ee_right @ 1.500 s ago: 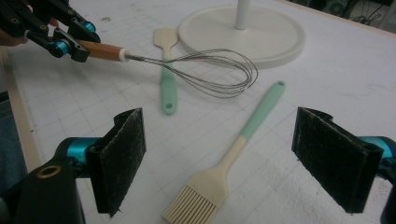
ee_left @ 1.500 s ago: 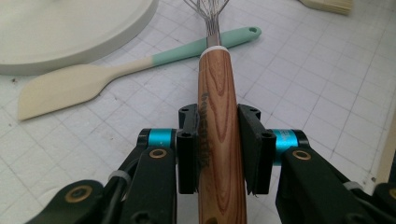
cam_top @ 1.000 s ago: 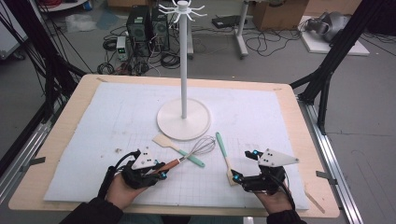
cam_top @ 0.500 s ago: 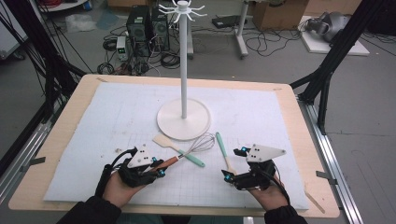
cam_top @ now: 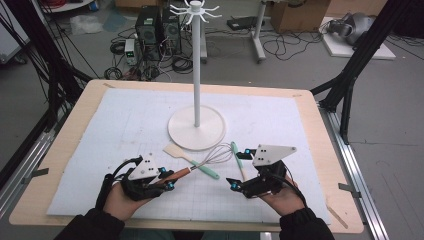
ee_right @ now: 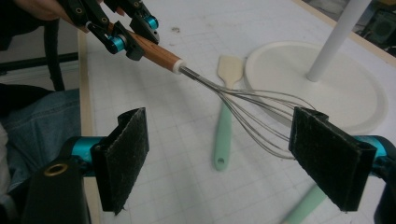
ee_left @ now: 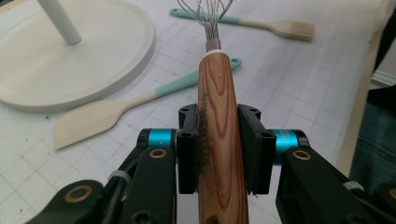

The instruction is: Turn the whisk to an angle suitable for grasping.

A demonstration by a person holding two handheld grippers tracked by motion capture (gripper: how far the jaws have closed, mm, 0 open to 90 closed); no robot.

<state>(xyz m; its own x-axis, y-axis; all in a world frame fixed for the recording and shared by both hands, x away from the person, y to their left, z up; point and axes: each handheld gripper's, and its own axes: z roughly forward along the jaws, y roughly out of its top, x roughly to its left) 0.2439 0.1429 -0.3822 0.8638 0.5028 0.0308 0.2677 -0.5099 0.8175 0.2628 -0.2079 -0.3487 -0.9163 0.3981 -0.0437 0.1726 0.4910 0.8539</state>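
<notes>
My left gripper (cam_top: 162,179) (ee_left: 217,149) is shut on the wooden handle (ee_left: 217,116) of a wire whisk (cam_top: 217,152), holding it slightly off the mat with the wire head (ee_right: 261,116) pointing toward the stand. My right gripper (cam_top: 239,170) (ee_right: 229,156) stands open, just right of the wire head with nothing between its pads (ee_right: 123,154). In the right gripper view the wires end close to the right-hand pad. A cream spatula (cam_top: 177,151) (ee_left: 93,119) (ee_right: 224,121) with a teal handle lies under the whisk. A teal-handled brush (cam_top: 234,150) (ee_left: 280,28) lies partly under my right gripper.
A white stand with a round base (cam_top: 180,135) (ee_right: 336,98) (ee_left: 70,60), a thin pole (cam_top: 196,65) and hooks at its top rises at the middle of the white gridded mat (cam_top: 275,115). The wooden table edge (cam_top: 345,200) runs close behind both hands.
My right gripper has moved left and up toward the whisk's wire head. My left gripper has lifted slightly with the whisk still in it.
</notes>
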